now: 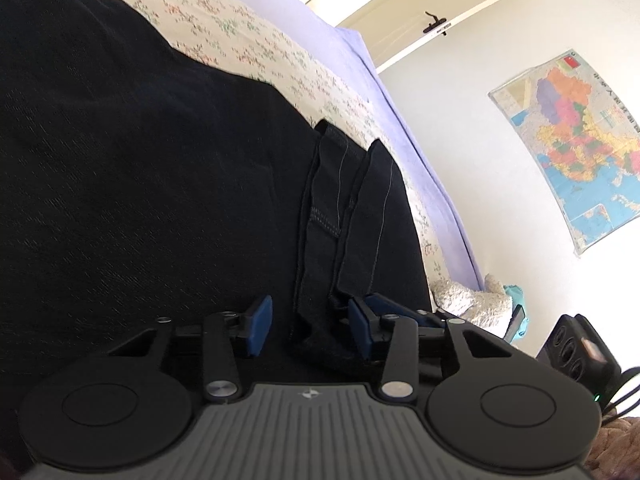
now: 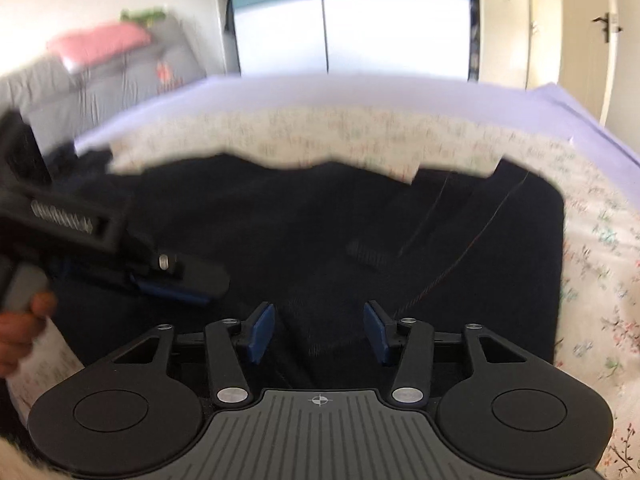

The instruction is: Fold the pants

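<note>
Dark denim pants (image 1: 140, 184) lie spread on a floral bedsheet (image 1: 256, 52). In the left wrist view my left gripper (image 1: 310, 330) is open just above the cloth, with a hem fold (image 1: 324, 248) running between its blue pads (image 1: 259, 326). In the right wrist view the pants (image 2: 320, 232) fill the middle, and my right gripper (image 2: 320, 330) is open low over them, holding nothing. The left gripper (image 2: 176, 280) shows there at the left, blurred, over the pants' left part.
A lilac sheet (image 1: 400, 120) borders the bed. A map (image 1: 572, 148) hangs on the wall. A soft toy (image 1: 468, 298) lies at the bed's edge. A grey sofa with a pink cushion (image 2: 100, 44), a wardrobe (image 2: 360, 16) and a door (image 2: 580, 40) stand beyond the bed.
</note>
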Demonstrator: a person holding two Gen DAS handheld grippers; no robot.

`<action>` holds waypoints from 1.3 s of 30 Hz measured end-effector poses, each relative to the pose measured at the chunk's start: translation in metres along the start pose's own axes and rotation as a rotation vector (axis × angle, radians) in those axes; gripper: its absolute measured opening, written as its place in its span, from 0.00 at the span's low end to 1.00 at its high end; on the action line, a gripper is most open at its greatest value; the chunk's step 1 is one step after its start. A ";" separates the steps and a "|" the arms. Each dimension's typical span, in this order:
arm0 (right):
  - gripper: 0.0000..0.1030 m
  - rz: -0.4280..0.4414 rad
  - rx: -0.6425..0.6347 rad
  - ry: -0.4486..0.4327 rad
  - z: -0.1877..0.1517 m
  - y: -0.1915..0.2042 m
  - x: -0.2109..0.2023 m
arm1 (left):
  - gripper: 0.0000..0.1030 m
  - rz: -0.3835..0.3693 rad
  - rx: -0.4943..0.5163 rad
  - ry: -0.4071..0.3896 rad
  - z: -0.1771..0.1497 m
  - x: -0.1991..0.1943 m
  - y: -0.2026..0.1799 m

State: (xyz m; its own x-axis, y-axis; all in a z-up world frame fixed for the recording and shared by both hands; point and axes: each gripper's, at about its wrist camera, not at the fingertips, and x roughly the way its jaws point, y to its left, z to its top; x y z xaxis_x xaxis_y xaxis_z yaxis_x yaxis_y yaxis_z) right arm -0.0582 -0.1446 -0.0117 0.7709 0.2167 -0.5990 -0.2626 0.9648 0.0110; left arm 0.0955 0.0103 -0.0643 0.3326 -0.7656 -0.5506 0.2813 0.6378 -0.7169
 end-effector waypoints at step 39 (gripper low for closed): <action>0.36 0.050 -0.317 -0.043 -0.032 0.052 -0.021 | 0.52 -0.061 -0.090 0.127 0.012 0.022 0.025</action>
State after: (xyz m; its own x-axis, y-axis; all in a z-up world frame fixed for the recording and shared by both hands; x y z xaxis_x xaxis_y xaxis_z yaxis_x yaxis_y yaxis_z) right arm -0.1067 -0.1035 -0.0237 0.7743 0.2756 -0.5696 -0.4636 0.8598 -0.2141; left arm 0.1204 0.0109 -0.0893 0.1991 -0.8109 -0.5503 0.2139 0.5839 -0.7831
